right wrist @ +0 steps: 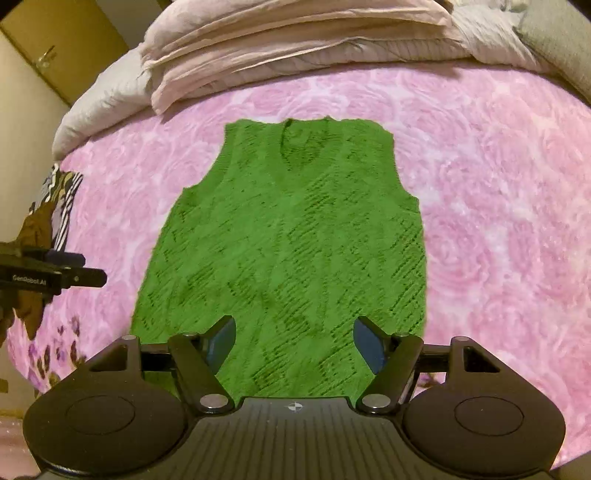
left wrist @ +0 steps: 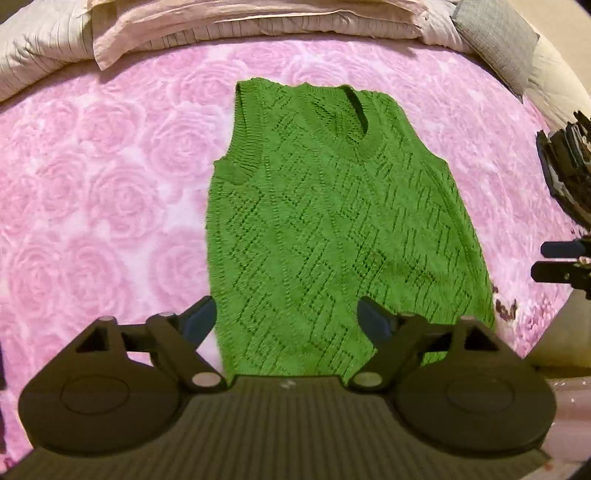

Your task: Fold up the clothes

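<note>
A: Left wrist view: the left tool [left wrist: 286, 319] hangs above a green sleeveless knitted vest [left wrist: 332, 229], its jaws standing apart with nothing between them. The vest lies flat on the pink rose-patterned bedspread [left wrist: 110, 192], V-neck toward the folded pale bedding [left wrist: 240, 26] at the head of the bed.

B: And the right tool [left wrist: 561, 266]?

A: It enters at the frame's right edge, clear of the knit.

B: Right wrist view?

A: The right tool [right wrist: 294, 341] hovers over the hem, jaws apart and empty. The left tool [right wrist: 74, 269] pokes in from the left, beside a striped brown-and-white garment [right wrist: 55, 214] at the bed's edge.

B: Progress?

A: The vest looks spread and smoothed but shows no fold. Judging from this, every fold remains, and the striped garment waits too.
</note>
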### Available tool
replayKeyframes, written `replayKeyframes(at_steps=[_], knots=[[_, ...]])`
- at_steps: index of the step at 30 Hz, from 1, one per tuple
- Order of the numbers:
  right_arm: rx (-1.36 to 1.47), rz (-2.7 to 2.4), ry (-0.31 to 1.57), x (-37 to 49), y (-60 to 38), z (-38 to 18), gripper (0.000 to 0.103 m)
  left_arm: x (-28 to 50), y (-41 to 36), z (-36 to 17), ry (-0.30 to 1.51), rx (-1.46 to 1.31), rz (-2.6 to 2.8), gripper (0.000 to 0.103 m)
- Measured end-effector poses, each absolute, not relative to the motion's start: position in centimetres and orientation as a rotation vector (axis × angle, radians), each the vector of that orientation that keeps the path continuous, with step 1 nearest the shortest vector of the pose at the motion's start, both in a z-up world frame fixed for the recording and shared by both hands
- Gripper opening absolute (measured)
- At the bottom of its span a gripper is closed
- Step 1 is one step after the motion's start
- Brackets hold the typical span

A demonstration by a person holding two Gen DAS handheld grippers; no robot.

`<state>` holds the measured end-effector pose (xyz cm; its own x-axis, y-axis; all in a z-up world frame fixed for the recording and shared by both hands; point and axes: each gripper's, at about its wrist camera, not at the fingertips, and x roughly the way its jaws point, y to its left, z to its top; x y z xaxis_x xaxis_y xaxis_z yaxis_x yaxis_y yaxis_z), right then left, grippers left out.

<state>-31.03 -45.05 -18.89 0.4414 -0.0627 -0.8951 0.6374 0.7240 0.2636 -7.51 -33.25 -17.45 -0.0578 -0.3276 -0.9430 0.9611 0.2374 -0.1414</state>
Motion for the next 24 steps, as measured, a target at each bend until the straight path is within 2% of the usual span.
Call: replayKeyframes(at_steps=[7,24], knots=[[0.613,-0.476,1.043,-29.4,-42.7,-17.6,0.068,-6.9,-32.2,-16.3,1.115,0.758,-1.204,0.09],[0.574,-0.457,1.094,-28.2,-42.9,-17.8,0.068,-6.1,-33.0,-16.4,1.073,0.811,-1.252,0.092]])
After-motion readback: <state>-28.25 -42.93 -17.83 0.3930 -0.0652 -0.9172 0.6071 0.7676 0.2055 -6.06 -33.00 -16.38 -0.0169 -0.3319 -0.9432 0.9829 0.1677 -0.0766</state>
